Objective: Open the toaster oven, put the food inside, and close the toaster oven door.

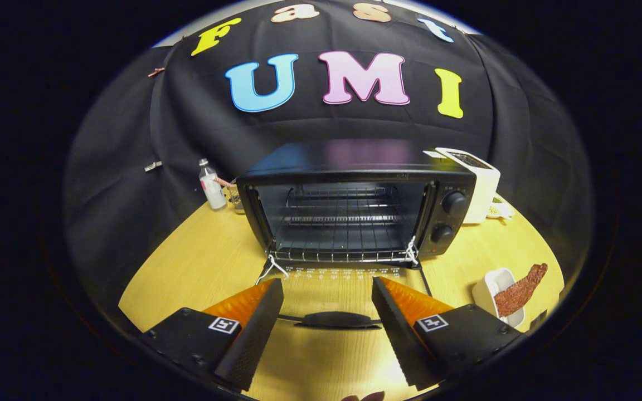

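A black toaster oven (354,206) stands on the wooden table ahead of my fingers, its glass door (343,289) swung fully down and lying flat. A wire rack (343,223) shows inside the bare cavity. The door's black handle (335,319) lies between my two fingers. My gripper (326,289) is open, with nothing between its fingers, hovering just above the lowered door. To the right of the fingers, a brown strip of food (519,292) rests in a small white dish (494,287) and sticks out over its rim.
A white appliance (474,184) stands right against the oven's right side. A small plastic bottle (211,186) and a little wire holder (236,199) sit at the oven's left rear. The yellow wooden table (198,262) runs back to the black cloth wall.
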